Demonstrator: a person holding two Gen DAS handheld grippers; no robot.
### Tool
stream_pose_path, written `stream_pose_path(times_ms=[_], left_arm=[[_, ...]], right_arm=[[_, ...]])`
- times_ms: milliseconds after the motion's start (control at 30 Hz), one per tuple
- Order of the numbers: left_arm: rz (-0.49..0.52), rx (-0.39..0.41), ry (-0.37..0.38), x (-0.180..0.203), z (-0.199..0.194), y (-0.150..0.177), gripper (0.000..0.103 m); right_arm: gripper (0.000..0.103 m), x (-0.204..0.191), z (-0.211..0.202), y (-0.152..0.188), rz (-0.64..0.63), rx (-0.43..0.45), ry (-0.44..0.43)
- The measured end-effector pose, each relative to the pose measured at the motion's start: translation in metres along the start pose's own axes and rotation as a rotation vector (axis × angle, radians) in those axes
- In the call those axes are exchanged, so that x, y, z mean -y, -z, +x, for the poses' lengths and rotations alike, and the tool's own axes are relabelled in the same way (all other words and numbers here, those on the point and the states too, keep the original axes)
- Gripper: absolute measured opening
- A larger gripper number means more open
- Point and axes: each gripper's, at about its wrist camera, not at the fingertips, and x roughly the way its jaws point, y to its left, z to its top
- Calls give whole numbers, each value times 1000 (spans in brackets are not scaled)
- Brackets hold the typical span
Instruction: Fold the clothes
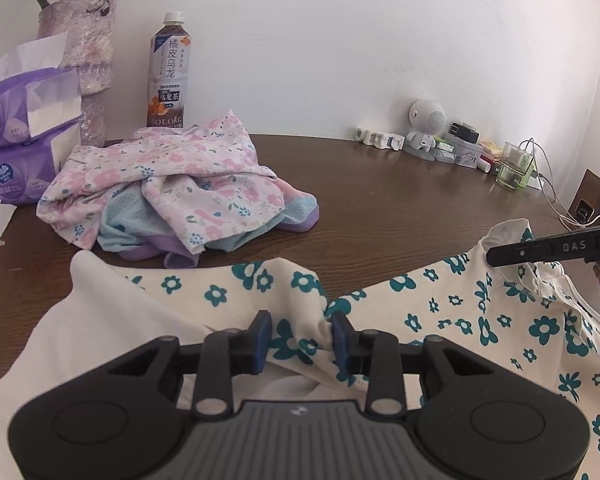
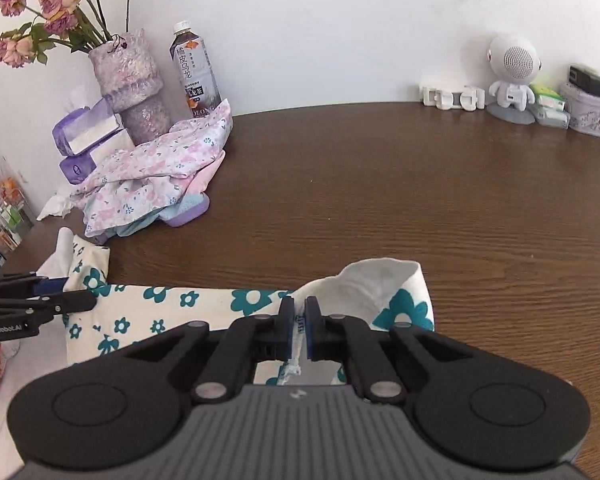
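Garment: cream cloth with teal flowers (image 1: 440, 312), stretched between my two grippers above the brown table (image 2: 420, 200).
Left gripper (image 1: 302, 340): jaws part open, a bunched fold of the cloth against my right pad; whether it is truly pinched, I cannot tell.
Right gripper (image 2: 299, 330): jaws nearly together, clamped on a thin hem edge of the cloth; a cuff-like loop stands up just right of my fingers.
Ahead-left of both: crumpled pink floral pile (image 1: 172, 184), apart from my cloth.
Behind pile: tea bottle (image 2: 194, 70), vase (image 2: 134, 84).
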Motion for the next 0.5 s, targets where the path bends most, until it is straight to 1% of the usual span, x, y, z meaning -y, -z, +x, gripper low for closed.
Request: stream_pose_path(times_ms=[33,67,133,167,233,333,400,500], left_arm=[[-3,1,3,-1,0,0,33],[-5,2,6,-1,0,1,33],[-7,4,10,-1,0,1,33],[-4,5,10,-1,0,1,33],[2,6,10,0,0,2,33],[7,8,9,1,0,2,34],[6,8,11,1,0,2,34],[5,9,16,1,0,2,34]], right_arm=[[13,2,-6,1,6,13,-1],[20,4,-13,1,13,27,-1],[30,8,-25,2,26,54,-3],[33,10,-32,6,24,58,14],[34,12,-46,17,2,47,80],[44,16,-48,33,-11,12,124],[44,18,-45,42,-21,-5,152],[44,18,-35,46,-50,6,217]])
